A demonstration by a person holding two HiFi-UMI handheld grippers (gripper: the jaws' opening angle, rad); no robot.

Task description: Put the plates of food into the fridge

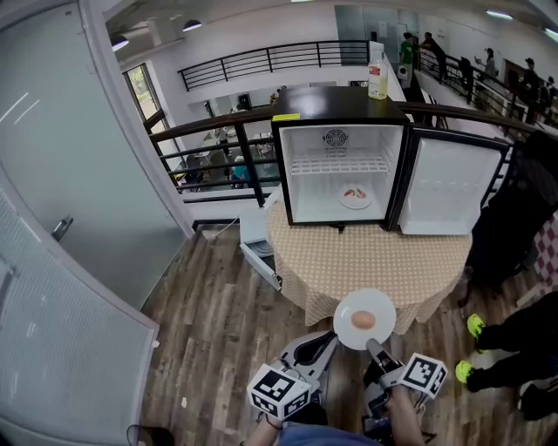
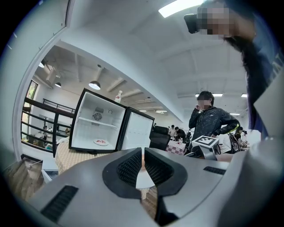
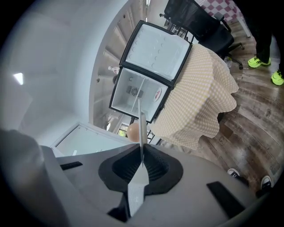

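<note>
Head view: my right gripper [image 1: 373, 347] clamps the rim of a plate [image 1: 348, 332] carrying round tan food [image 1: 364, 320], at the table [image 1: 366, 258] edge. Left gripper [image 1: 324, 343] jaws together, empty. Second plate [image 1: 365, 202] sits inside the open fridge [image 1: 338, 103].

A round desk [image 1: 375, 261] with a beige checked cloth stands on the wooden floor [image 1: 214, 331]. Behind it runs a black railing [image 1: 270, 59]. Yellow-green shoes [image 1: 475, 326] are at right.

You're on an upper gallery of a big public hall, canteen-like. Ahead of your left gripper [image 1: 327, 344] a black railing [image 1: 218, 126] overlooks people [image 1: 205, 170] below. To its right are checked-cloth tables [image 2: 177, 146] and bystanders [image 2: 208, 122], with strip lights [image 2: 177, 6] overhead.
</note>
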